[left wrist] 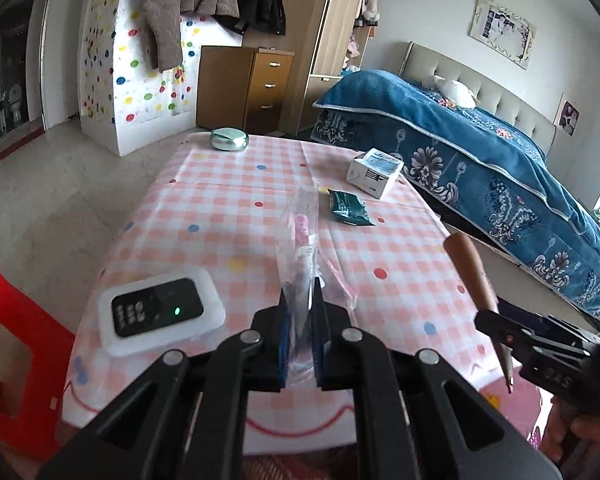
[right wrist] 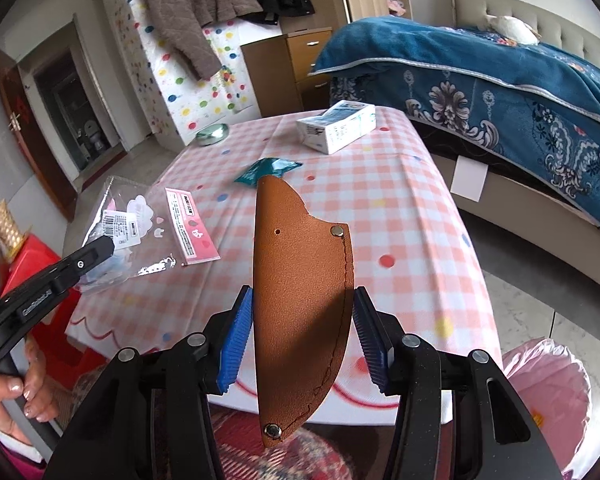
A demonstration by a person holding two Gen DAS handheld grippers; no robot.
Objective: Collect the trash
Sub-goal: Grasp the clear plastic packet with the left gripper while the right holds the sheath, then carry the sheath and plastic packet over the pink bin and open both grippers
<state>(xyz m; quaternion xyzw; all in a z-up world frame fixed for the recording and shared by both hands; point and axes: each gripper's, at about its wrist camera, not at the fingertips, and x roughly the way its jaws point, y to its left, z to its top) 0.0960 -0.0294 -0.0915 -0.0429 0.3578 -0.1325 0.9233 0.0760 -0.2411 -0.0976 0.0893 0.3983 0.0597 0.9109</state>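
Observation:
My left gripper (left wrist: 300, 300) is shut on a clear plastic packet (left wrist: 300, 232) with a pink card inside, held edge-on above the checked tablecloth (left wrist: 228, 216). In the right wrist view the same packet (right wrist: 140, 224) hangs from the left gripper (right wrist: 100, 248) at the table's left side. My right gripper (right wrist: 302, 308) is shut on a brown leather sheath (right wrist: 300, 280) that stands upright between the blue pads. The sheath (left wrist: 472, 268) also shows at the right of the left wrist view. A green wrapper (left wrist: 346, 208) (right wrist: 268, 170) lies on the table.
On the table are a white box (left wrist: 374, 172), a round metal tin (left wrist: 228, 139) and a white device with a dark screen (left wrist: 160, 314). A pink-lined bin (right wrist: 548, 392) stands at the near right, a red stool (left wrist: 16, 344) at the left, a bed (left wrist: 500, 168) at the right.

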